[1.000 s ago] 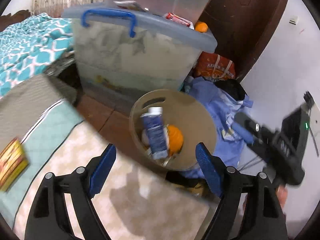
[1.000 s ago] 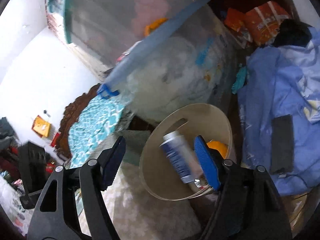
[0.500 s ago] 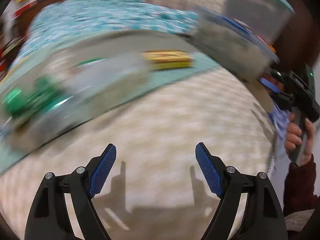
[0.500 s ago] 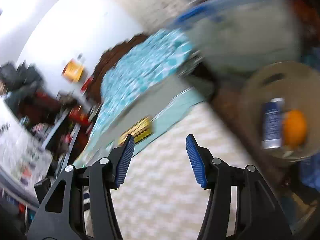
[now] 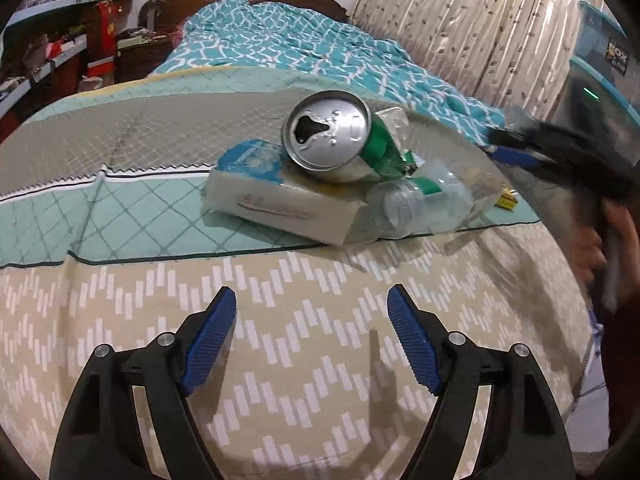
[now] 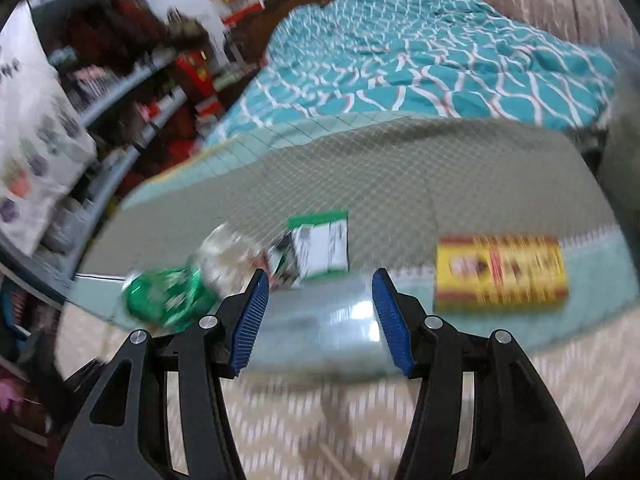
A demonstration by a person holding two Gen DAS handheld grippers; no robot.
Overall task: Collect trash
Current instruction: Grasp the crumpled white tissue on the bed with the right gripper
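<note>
A trash pile lies on the bed. In the left wrist view a green drink can rests on its side on a white and blue carton, beside a crumpled clear plastic bottle. My left gripper hovers over the beige patterned cover in front of the pile, jaws closing with nothing between them. My right gripper comes in blurred from the right. In the blurred right wrist view, the right gripper is open, with the clear plastic bottle seen between its fingers; whether they touch it I cannot tell. The green can lies left.
A green and white packet and a yellow and red box lie on the quilted mat. A teal blanket covers the far bed. Cluttered shelves stand left, a curtain and storage tubs right. A person's hand is at right.
Both views have swung away from the beige bin with the bottle and orange to the trash pile on the bed. The right jaws have narrowed; the left jaws have narrowed slightly.
</note>
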